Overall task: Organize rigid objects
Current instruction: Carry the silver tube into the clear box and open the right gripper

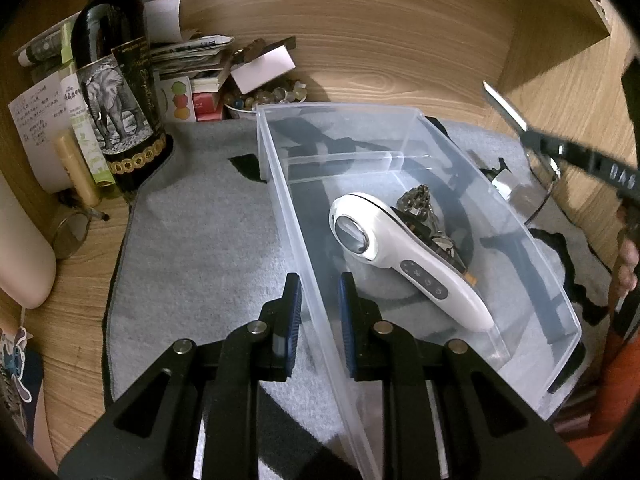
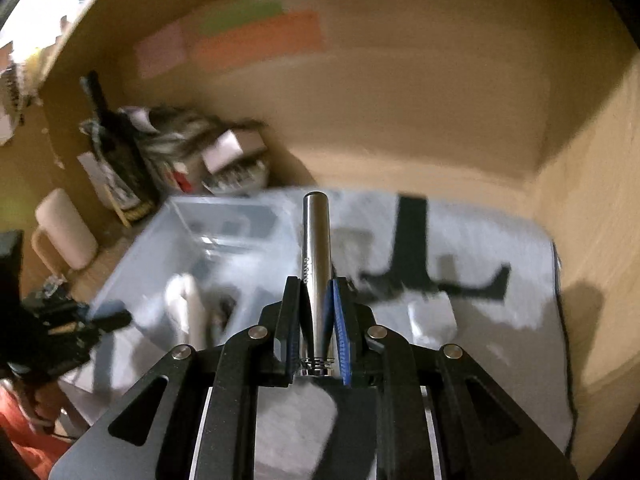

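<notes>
**Metal cylinder lifted as clear bin is held at its wall**

Grippers work over a grey towel (image 1: 192, 248) spread on a wooden desk (image 1: 80, 264). The left gripper (image 1: 320, 316) has its blue-padded fingers (image 1: 294, 308) pinched on the near long wall of a clear plastic bin (image 1: 560, 292), one pad outside the wall and one inside. The bin sits on the towel, its long axis running away and to the left in the left wrist view. Inside it lie a white handheld device (image 1: 404, 260) with a round lens at its head and a row of buttons on its handle, and just behind it, touching it, a small metal keyring-like cluster (image 1: 424, 208).

The right gripper (image 2: 316, 320) is clamped on a brushed metal cylinder (image 2: 316, 248), which stands out forward between the fingers, its grooved base seated deep between the pads. In the right wrist view the cylinder is above the towel, just right of the bin; the background is blurred. From the left wrist view the right gripper appears at the far right edge with the same shiny rod (image 1: 505, 107), above the desk beyond the bin.

At the back left stand a dark wine bottle (image 1: 116, 92) with an elephant label, a stack of papers and boxes (image 1: 192, 64), and a small bowl of beads (image 1: 264, 98).
</notes>
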A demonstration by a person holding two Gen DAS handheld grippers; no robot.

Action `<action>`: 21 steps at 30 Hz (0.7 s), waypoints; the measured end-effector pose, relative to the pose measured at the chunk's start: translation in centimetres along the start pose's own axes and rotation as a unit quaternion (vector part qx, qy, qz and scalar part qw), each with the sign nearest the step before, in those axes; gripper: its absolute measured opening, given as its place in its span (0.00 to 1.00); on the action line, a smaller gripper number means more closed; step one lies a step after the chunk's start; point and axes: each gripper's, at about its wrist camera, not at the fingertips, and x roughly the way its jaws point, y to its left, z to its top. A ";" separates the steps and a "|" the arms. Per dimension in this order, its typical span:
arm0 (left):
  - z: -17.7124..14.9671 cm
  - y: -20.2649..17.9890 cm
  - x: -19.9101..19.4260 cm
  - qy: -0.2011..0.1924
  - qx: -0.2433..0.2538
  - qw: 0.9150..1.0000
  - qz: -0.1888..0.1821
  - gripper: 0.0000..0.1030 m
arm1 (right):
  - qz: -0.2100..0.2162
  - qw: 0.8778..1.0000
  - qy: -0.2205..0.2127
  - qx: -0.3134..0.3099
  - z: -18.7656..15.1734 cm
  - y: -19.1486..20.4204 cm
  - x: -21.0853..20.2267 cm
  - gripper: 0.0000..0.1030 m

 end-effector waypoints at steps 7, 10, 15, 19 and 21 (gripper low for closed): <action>-0.1 -0.1 0.0 0.000 -0.001 1.000 -0.002 0.18 | 0.040 0.998 -0.044 -0.037 2.7 4.1 -0.9 0.14; -0.1 -0.1 0.0 0.000 -0.001 1.000 -0.002 0.18 | 0.048 0.996 -0.054 -0.059 3.5 5.8 -0.9 0.14; -0.1 -0.2 0.0 0.000 -0.002 1.000 -0.002 0.18 | 0.062 0.994 -0.054 -0.076 3.9 7.3 -0.2 0.14; -0.1 -0.2 0.0 0.000 -0.002 1.000 -0.001 0.18 | 0.068 0.994 -0.021 -0.082 3.2 7.8 1.8 0.14; -0.2 -0.4 0.1 0.000 -0.002 1.000 -0.001 0.18 | 0.068 0.994 0.002 -0.083 2.6 7.9 3.2 0.14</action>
